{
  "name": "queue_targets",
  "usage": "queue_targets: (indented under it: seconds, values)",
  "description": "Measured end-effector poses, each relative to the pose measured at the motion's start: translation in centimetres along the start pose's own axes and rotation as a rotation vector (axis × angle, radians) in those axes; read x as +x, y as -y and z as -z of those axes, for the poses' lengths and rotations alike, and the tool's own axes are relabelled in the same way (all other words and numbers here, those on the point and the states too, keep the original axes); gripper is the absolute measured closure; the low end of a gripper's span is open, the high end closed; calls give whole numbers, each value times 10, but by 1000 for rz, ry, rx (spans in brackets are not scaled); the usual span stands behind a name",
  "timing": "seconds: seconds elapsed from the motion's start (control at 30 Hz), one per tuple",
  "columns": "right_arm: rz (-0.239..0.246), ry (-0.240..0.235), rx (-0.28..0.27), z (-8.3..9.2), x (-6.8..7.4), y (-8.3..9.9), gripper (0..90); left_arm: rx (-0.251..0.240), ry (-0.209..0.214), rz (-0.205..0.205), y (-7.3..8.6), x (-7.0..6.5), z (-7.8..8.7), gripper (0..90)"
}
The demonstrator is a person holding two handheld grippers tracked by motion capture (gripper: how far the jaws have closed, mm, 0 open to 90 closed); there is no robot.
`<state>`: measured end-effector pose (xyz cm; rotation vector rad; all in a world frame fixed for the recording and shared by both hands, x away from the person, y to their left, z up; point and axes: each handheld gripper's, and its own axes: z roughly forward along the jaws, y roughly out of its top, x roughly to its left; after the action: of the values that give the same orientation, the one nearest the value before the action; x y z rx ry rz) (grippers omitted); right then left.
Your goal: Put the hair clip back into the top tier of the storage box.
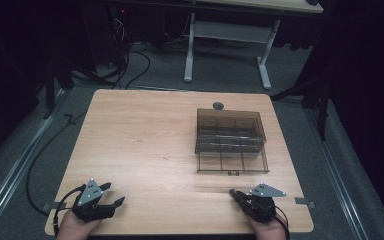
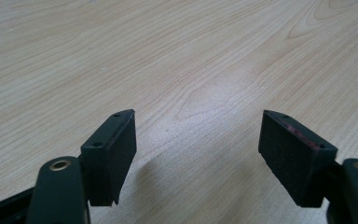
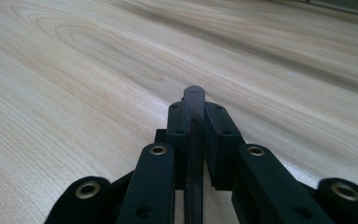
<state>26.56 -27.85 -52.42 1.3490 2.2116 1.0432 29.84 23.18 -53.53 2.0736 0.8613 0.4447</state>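
Clamped between the right gripper's (image 3: 195, 119) pads, a thin dark flat piece with a rounded tip (image 3: 194, 95) stands on edge and pokes out just past them, at the table's five o'clock corner. That gripper (image 1: 242, 196) lies low over the wooden table (image 1: 145, 135), aimed toward ten o'clock. At seven o'clock the left gripper (image 1: 113, 193) rests with jaws spread wide and nothing between them. Farther off, toward one o'clock, sits a smoky clear compartment box (image 1: 231, 139).

a light wooden table (image 1: 145, 145) carries a smoky clear compartment box (image 1: 231, 139) well ahead of the right jaws, with a small dark round disc (image 1: 218, 105) just beyond it.
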Motion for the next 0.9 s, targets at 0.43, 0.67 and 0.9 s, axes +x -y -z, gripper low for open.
queue_targets:
  seconds: [0.43, 0.67, 0.9]
  values:
    - [-13, 0, 8, -1, 3, -1, 710, 9, -4, 8, 0, 1, 0, 281]
    - [-36, 9, 78, 3, 4, -9, 608, 4, 0, 5, 0, 0, 0, 281]
    - [-5, 29, 173, 2, 6, -17, 596, -9, 5, -4, 1, 0, 1, 281]
